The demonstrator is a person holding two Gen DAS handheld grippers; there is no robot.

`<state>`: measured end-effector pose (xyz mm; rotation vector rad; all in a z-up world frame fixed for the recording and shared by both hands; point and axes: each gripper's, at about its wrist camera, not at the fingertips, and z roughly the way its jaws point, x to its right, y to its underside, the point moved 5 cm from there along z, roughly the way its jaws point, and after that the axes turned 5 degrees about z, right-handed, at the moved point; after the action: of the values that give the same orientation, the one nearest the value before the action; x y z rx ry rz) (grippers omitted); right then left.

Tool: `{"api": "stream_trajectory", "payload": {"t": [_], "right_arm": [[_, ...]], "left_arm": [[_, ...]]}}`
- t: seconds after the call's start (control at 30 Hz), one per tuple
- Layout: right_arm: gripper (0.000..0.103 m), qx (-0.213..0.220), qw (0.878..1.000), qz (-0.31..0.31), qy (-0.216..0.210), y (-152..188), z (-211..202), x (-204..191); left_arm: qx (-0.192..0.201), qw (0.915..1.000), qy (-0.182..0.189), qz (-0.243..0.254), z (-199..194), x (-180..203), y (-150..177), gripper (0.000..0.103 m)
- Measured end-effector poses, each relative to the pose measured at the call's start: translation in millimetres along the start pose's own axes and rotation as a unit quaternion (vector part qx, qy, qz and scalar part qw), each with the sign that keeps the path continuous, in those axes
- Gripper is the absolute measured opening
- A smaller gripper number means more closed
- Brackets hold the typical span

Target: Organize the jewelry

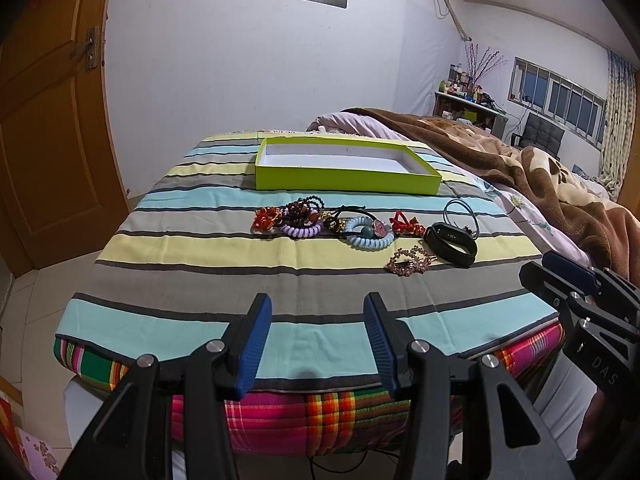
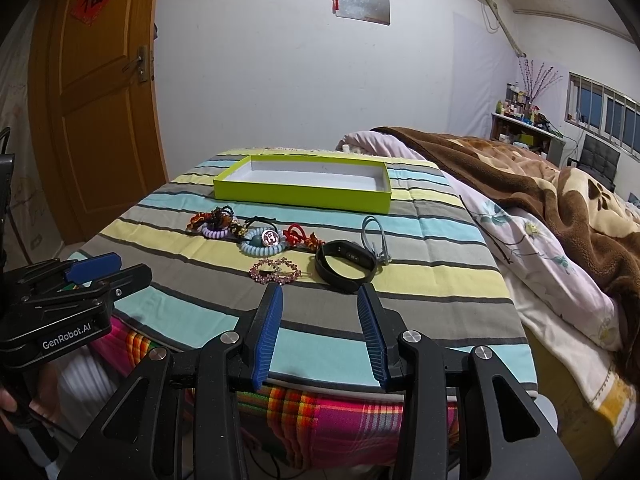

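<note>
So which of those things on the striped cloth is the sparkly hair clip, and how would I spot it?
Start at the lime-green box on the striped cloth, then look toward the camera past the row of trinkets in front of it. The sparkly hair clip lies alone, nearer the edge than that row, just left of the black wristband. It is the only flat, pink, rhinestone-studded piece shaped in loops.

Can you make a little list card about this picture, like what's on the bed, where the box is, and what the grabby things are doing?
surface: striped cloth on the bed
box: lime green tray, open, nothing inside, at the far end
jewelry: in a row in front of the tray, none in it yet
items: purple coil hair tie, blue coil hair tie, pink rhinestone clip, black wristband
left gripper: open, holding nothing
right gripper: open, holding nothing
</note>
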<state>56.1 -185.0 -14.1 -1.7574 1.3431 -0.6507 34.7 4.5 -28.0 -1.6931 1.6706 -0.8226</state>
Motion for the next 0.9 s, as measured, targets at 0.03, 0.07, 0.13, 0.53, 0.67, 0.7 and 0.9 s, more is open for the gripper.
{"api": "stream_trajectory", "payload": {"t": [0.03, 0.07, 0.13, 0.53, 0.67, 0.7, 0.9], "right_arm": [[0.040, 0.000, 1.000, 0.000, 0.000, -0.2, -0.2, -0.1], [0.040, 0.000, 1.000, 0.000, 0.001, -0.2, -0.3, -0.2], [0.040, 0.000, 1.000, 0.000, 0.000, -0.2, -0.3, -0.1], [0.040, 0.001, 1.000, -0.001, 0.001, -0.6, -0.9, 0.0], [0.040, 0.001, 1.000, -0.001, 0.001, -0.4, -0.4, -0.3], [0.040, 0.002, 1.000, -0.001, 0.001, -0.7, -0.4, -0.1], [0.040, 0.002, 1.000, -0.001, 0.001, -0.7, -0.7, -0.4]], "left_arm": [[0.000, 1.0000, 0.000, 0.000, -0.1, 0.0, 0.1, 0.050], [0.000, 1.0000, 0.000, 0.000, 0.1, -0.2, 0.0, 0.050], [0.000, 1.0000, 0.000, 0.000, -0.2, 0.2, 0.2, 0.050], [0.001, 1.0000, -0.001, 0.001, -2.4, 0.8, 0.9, 0.050], [0.001, 1.0000, -0.002, 0.001, -2.5, 1.0, 1.0, 0.050], [0.000, 1.0000, -0.001, 0.001, -2.6, 0.7, 1.0, 0.050], [0.000, 1.0000, 0.000, 0.002, -3.3, 0.9, 1.1, 0.050]]}}
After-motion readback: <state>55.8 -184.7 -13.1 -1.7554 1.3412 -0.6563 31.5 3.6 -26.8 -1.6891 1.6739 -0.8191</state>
